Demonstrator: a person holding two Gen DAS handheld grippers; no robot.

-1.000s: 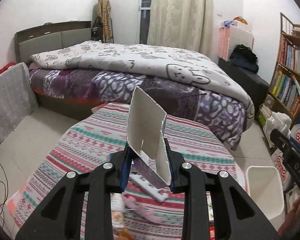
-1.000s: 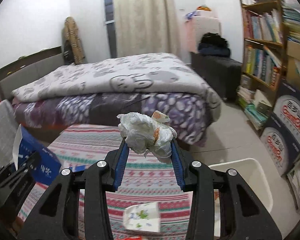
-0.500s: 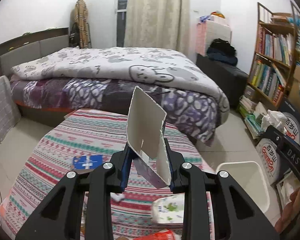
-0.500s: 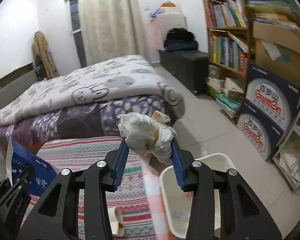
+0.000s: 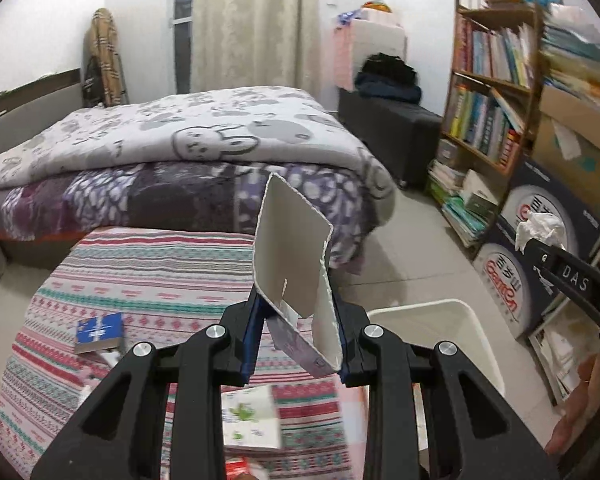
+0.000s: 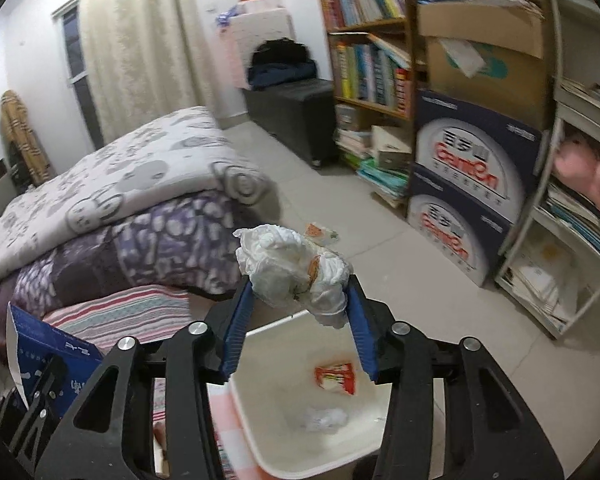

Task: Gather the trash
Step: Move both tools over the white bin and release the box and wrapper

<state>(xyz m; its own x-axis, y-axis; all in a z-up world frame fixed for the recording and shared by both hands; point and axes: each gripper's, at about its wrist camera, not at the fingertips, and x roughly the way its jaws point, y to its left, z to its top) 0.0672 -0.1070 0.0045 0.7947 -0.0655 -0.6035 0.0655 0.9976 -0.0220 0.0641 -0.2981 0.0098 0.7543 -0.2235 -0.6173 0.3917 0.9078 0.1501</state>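
White plastic forms the bin [image 6: 260, 420] that sits on the floor against the edge of the striped tabletop [image 5: 148, 276], and you can take everything else from it. Down in its bottom lie a red-and-white snack wrapper [image 6: 336, 378] and, nearer you, a small ball of crumpled white tissue [image 6: 326, 418]; the walls around them are bare.

Your right gripper [image 6: 298, 320] hangs directly above the bin's open mouth. Its jaws are opening, and the crumpled white wad of wrapper and tissue [image 6: 292, 276] sits between the blue pads, touching both near their tips; you cannot tell from this view how firmly they press on it. From the left wrist camera the same wad [image 5: 540, 226] shows above the bin's far side, at the tip of that gripper.

Your left gripper [image 5: 296, 332] is on the tabletop side of the bin [image 5: 452, 322], just beside its near rim. Its jaws are drawn in tight on a torn blue-and-white carton [image 5: 296, 252], which stands upright with its pale inside facing you.

On the tabletop, away from the bin, lie a small blue book [image 5: 100, 332] and a white tissue pack with green print [image 5: 252, 420]. Beyond the bin on the floor lies one more scrap of printed wrapper [image 6: 320, 234], towards the stacked cartons.
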